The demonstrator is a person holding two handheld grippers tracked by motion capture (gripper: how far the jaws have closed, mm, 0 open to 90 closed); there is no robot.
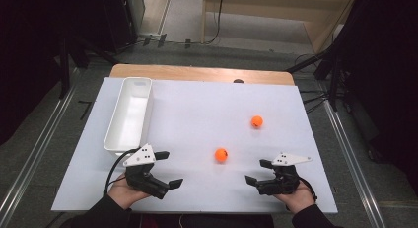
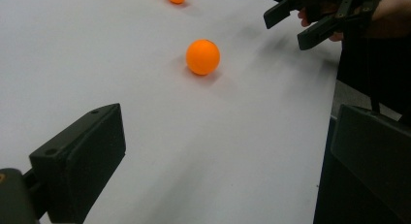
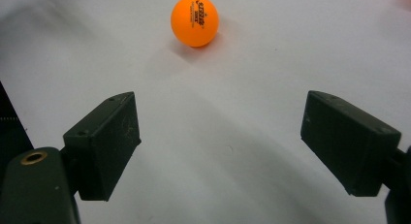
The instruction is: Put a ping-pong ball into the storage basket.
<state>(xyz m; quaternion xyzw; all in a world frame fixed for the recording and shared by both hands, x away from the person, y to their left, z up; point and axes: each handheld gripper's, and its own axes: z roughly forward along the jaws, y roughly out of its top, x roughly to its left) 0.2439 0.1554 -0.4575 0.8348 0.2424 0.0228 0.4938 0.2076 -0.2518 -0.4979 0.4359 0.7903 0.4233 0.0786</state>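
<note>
Between the two hand-held grippers, slightly ahead: near ball (image 1: 221, 155) on the white table (image 1: 197, 109). Left hand-held gripper (image 1: 166, 169) wide, empty; right hand-held gripper (image 1: 258, 171) wide, empty too. Far ball (image 1: 257, 121) ahead of the right one. Bin (image 1: 129, 113) just ahead of the left one. Likely risk: nudged by a jaw, rolls off.
</note>
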